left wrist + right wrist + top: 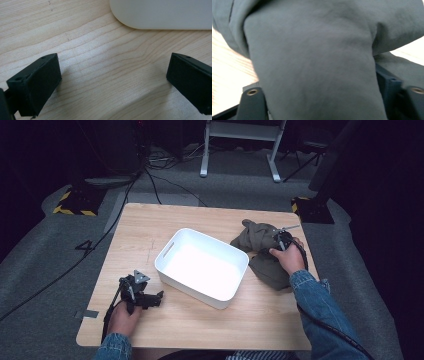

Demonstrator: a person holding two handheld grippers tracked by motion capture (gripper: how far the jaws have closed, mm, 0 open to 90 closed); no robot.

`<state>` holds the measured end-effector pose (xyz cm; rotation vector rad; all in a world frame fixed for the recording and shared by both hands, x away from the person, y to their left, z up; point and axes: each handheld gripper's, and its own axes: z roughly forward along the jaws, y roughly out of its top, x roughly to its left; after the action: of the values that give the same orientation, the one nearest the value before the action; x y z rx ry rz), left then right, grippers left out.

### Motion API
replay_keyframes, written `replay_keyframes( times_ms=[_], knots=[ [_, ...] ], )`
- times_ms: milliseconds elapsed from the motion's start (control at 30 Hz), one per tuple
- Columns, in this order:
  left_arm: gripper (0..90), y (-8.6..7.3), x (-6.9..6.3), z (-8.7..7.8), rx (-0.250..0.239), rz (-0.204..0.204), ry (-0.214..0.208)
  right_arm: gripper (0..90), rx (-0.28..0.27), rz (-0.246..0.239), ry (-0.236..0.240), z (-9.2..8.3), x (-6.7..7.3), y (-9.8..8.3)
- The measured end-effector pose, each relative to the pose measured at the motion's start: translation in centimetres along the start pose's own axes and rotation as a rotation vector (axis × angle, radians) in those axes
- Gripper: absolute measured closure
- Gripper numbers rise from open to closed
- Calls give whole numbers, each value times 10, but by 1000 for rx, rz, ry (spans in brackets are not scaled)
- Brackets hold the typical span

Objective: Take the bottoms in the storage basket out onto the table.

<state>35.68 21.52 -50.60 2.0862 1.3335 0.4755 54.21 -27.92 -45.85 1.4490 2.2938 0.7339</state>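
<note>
Centrally on the pale wood-grain counter (150,227) sits a white bin (202,267), set at a slant, with a slot handle in its left end wall. Just right of it lies a crumpled olive-grey cloth (260,251), spread toward the counter's right edge. The right hand-held gripper (281,239) is pressed down into the cloth; in its own view a thick fold fills the gap between the parted jaws, though whether the pads squeeze it cannot be told. The left hand-held gripper (159,296) rests near the front left corner, released, its jaws wide apart over bare wood, with the bin's rounded corner (160,13) just ahead. Around the counter lie grey carpet, black cables, yellow-and-black striped stand bases and white desk legs (205,155), in a dark room.
</note>
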Motion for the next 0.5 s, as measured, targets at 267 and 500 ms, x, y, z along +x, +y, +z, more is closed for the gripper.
replay_keyframes(
  times_ms=[267, 500],
  knots=[
    [0, 0, 0, 0, 0, 0, 0, 256, 2, 0, 8, -16, 7, 5],
    [0, 0, 0, 0, 0, 0, 0, 263, -64, -4, 24, -40, 12, 11]
  ],
)
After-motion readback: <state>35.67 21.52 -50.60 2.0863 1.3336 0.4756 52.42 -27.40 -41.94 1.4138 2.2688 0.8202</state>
